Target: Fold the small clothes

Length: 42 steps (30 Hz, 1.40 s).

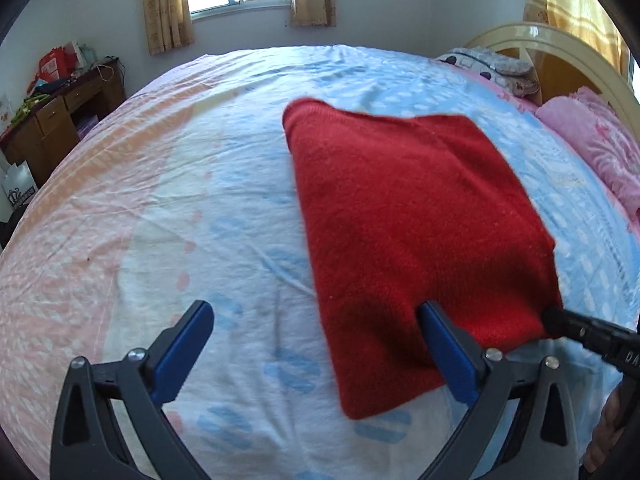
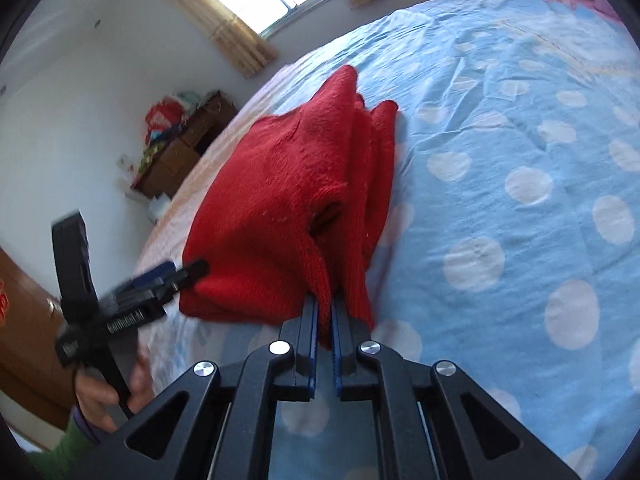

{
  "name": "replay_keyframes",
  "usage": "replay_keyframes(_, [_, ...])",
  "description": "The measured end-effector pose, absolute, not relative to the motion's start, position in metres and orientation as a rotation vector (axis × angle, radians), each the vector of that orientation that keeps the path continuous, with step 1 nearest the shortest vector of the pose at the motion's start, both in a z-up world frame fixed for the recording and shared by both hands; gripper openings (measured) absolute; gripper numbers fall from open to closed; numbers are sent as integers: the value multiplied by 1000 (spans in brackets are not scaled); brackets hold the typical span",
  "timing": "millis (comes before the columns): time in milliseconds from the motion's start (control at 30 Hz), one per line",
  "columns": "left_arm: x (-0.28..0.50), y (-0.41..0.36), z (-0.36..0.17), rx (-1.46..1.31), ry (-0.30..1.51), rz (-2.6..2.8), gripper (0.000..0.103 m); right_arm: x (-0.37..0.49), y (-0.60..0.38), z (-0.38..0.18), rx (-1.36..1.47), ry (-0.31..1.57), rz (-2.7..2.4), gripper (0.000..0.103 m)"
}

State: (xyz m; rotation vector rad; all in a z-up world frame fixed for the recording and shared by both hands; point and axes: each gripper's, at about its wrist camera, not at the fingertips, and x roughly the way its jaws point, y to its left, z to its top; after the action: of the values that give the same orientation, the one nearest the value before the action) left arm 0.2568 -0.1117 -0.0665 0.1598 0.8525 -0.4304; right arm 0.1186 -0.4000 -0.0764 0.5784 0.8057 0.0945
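Observation:
A folded red knit garment [image 1: 408,216] lies on the bed sheet [image 1: 180,200], its near end raised off the bedding. My left gripper [image 1: 316,316] stands wide open. Its left finger hovers over bare sheet, its right finger [image 1: 444,340] in front of the garment's near edge, and the pads press on nothing. The right gripper's black tip [image 1: 560,320] bites the garment's near right corner. In the right wrist view my right gripper [image 2: 324,312] is shut on an edge of the red garment [image 2: 280,200]. The left gripper [image 2: 176,274] sits against the garment's left side.
Pink pillows [image 1: 600,152] and a cream headboard [image 1: 560,44] close off the right end of the bed. A cluttered wooden desk [image 1: 60,116] stands by the wall at left. A hand with a green sleeve [image 2: 104,396] holds the left gripper's handle.

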Motion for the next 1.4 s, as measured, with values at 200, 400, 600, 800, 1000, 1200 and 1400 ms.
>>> replay_keyframes(200, [264, -111, -30, 118, 762, -431, 103, 126, -405, -22, 472, 673, 64, 9])
replay_keyframes(400, [298, -138, -29, 145, 742, -371, 103, 176, -394, -3, 309, 636, -11, 11])
replay_keyframes(600, [313, -154, -51, 175, 784, -348, 103, 205, -376, -27, 200, 718, -24, 11])
replay_keyframes(800, [317, -163, -59, 201, 796, -347, 103, 197, -415, -56, 366, 735, -35, 11])
replay_keyframes(1000, [317, -165, -63, 198, 812, -356, 103, 189, -415, -55, 336, 736, -63, 27])
replay_keyframes(1200, [331, -158, -49, 159, 802, -364, 103, 203, -430, -30, 324, 671, -88, 32])
replay_keyframes(1400, [359, -166, -47, 123, 829, -334, 103, 266, -431, -25, 277, 707, -3, 32])
